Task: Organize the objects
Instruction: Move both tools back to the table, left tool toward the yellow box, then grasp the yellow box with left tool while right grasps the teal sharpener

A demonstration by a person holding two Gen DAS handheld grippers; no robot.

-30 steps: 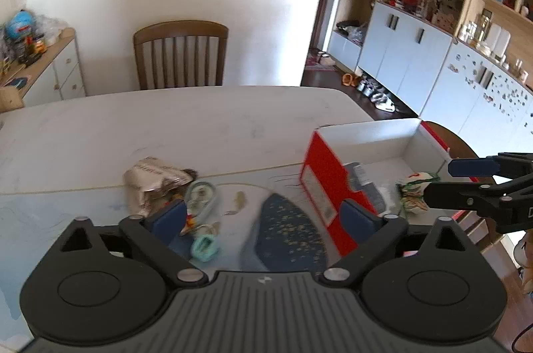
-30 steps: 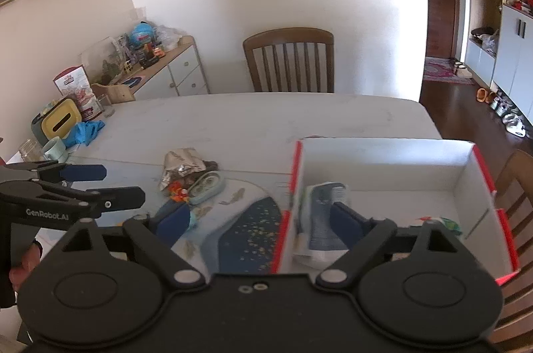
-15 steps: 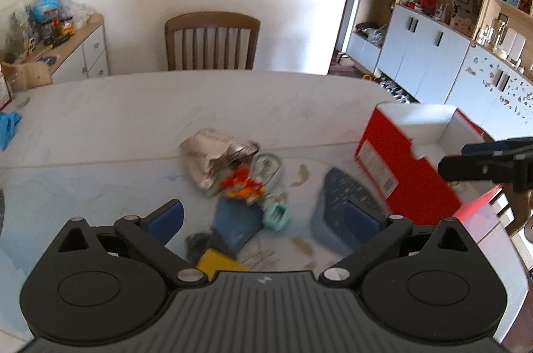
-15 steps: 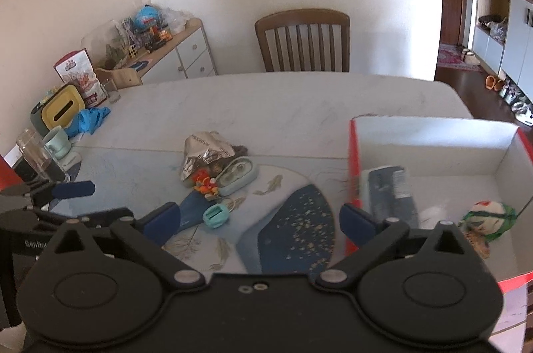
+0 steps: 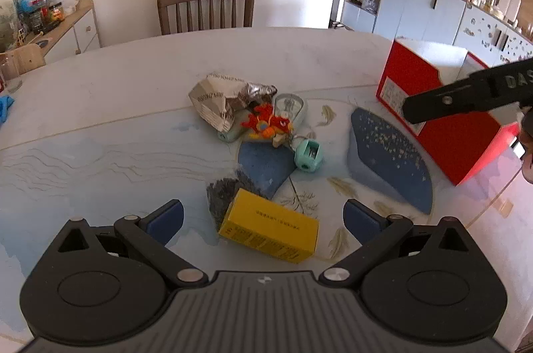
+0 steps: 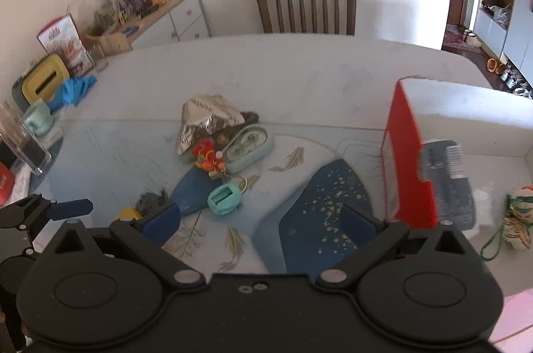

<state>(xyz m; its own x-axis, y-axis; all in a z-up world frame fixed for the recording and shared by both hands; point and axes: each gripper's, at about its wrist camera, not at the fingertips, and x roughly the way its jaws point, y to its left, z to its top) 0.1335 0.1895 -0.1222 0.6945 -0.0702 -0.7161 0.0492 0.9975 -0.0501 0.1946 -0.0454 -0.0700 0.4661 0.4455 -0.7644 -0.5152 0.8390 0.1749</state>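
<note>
A yellow box [image 5: 270, 227] lies on the table just ahead of my open, empty left gripper [image 5: 263, 218]. Beyond it lie a mint sharpener [image 5: 308, 156], a red-orange toy [image 5: 266, 124], a crumpled foil bag [image 5: 220, 100] and a mint case with a clear lid [image 5: 290, 106]. The red box [image 5: 443, 116] stands at the right. My right gripper [image 6: 260, 219] is open and empty, above the table left of the red box [image 6: 408, 166], which holds a grey packet [image 6: 448, 183] and a string ball [image 6: 518, 219]. The sharpener also shows in the right wrist view [image 6: 225, 198].
A wooden chair [image 5: 206, 8] stands behind the table. A sideboard [image 6: 160, 16] with clutter is at the left. A glass [image 6: 20, 143], a mint cup [image 6: 38, 120] and a blue cloth [image 6: 71, 90] sit at the table's left edge. White cabinets [image 5: 433, 3] line the right.
My left gripper has swung left and pulled back from the red box; the yellow box now lies between its fingers. My right gripper has shifted left, away from over the red box.
</note>
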